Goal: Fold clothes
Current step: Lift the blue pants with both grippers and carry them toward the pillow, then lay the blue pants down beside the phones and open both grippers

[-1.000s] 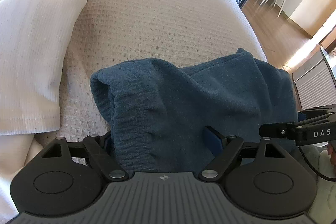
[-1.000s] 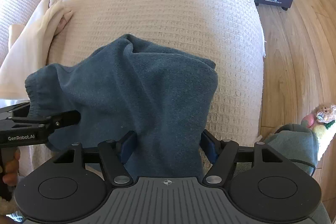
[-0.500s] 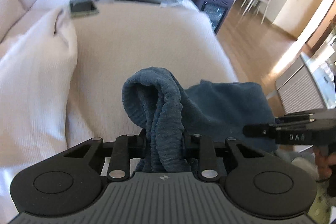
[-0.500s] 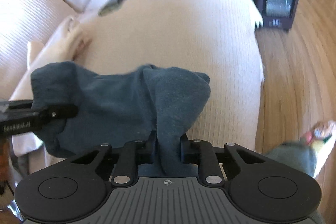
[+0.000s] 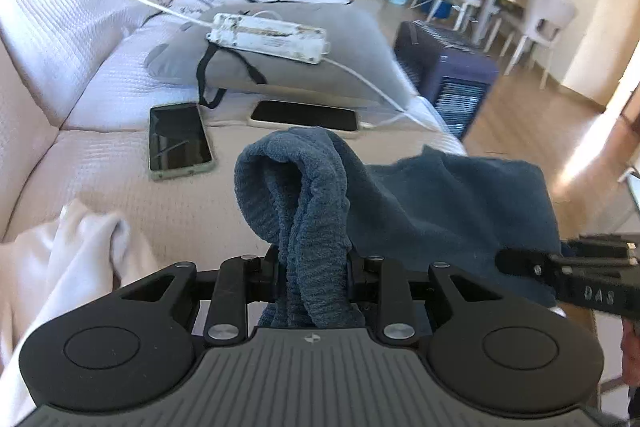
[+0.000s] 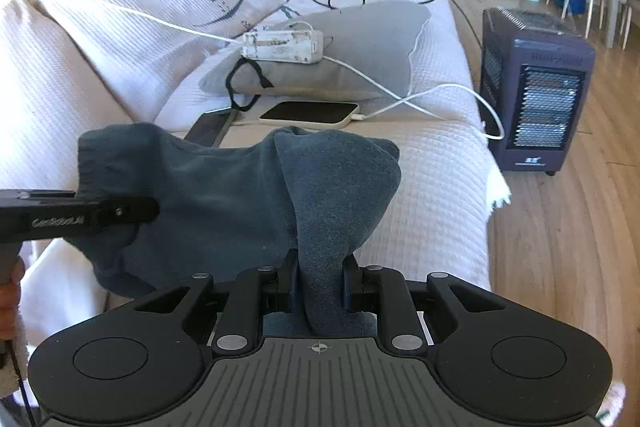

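A dark blue fleece garment (image 5: 440, 203) hangs stretched between my two grippers above a cream waffle-weave sofa seat (image 5: 120, 179). My left gripper (image 5: 314, 271) is shut on its ribbed, bunched edge (image 5: 288, 187). My right gripper (image 6: 320, 283) is shut on the other corner of the blue garment (image 6: 332, 187). The left view shows the right tool (image 5: 568, 267) at the far right. In the right view the left tool (image 6: 80, 215) pokes in from the left. A white garment (image 5: 68, 259) lies crumpled on the seat at lower left.
Two phones (image 5: 178, 141) (image 5: 304, 115) lie on the seat beyond the garment, one on a white cable. A grey cushion (image 5: 300, 63) carries a white power strip (image 5: 268, 37). A dark heater (image 6: 536, 99) stands on the wooden floor (image 6: 560, 247) to the right. Chairs stand far back.
Both grippers went from open around the blue garment to shut on it, then lifted it off the seat. The views tilted up, so cushion, phones and heater came into sight.
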`<state>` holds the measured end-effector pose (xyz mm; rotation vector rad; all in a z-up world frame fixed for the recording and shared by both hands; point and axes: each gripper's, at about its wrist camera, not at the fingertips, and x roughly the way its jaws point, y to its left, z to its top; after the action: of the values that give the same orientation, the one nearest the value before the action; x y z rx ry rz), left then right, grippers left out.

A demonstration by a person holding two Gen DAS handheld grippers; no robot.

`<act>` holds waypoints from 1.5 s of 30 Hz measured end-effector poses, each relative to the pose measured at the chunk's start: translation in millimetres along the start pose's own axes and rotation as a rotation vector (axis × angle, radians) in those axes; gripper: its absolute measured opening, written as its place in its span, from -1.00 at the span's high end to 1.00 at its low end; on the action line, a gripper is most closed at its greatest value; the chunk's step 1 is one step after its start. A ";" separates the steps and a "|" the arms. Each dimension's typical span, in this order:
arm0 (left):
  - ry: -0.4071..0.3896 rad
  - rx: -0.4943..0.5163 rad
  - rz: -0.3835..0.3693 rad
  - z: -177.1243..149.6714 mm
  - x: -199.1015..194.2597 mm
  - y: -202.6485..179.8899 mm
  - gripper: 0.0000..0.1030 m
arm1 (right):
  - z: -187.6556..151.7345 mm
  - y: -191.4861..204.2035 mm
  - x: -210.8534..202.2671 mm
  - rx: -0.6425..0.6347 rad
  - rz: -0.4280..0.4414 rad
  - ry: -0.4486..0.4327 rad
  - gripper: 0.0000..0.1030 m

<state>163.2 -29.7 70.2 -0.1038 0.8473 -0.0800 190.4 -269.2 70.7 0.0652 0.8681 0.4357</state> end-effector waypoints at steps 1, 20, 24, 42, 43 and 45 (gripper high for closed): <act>0.009 -0.009 0.011 8.5 11.1 3.4 0.51 | 4.3 -3.8 9.3 0.005 0.005 0.006 0.61; 0.094 -0.042 0.148 3.2 55.9 51.2 0.12 | 7.2 -53.0 28.6 0.064 -0.144 0.001 -0.20; 0.014 -0.055 0.135 5.5 19.9 52.3 0.19 | 14.2 -41.3 5.1 0.015 -0.137 -0.065 0.29; 0.156 0.077 0.223 -13.1 82.0 20.3 0.65 | -9.3 -60.0 61.9 0.115 -0.131 0.069 0.60; 0.156 0.078 0.225 -11.0 79.5 18.8 0.62 | -8.7 -57.6 58.9 0.106 -0.136 0.064 0.60; 0.146 0.073 0.204 -8.2 69.1 16.6 0.39 | -8.3 -51.7 48.6 0.095 -0.144 0.048 0.60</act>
<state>203.0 -21.4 11.5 0.0582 0.9953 0.0741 229.4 -298.0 18.2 0.0792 0.9336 0.2624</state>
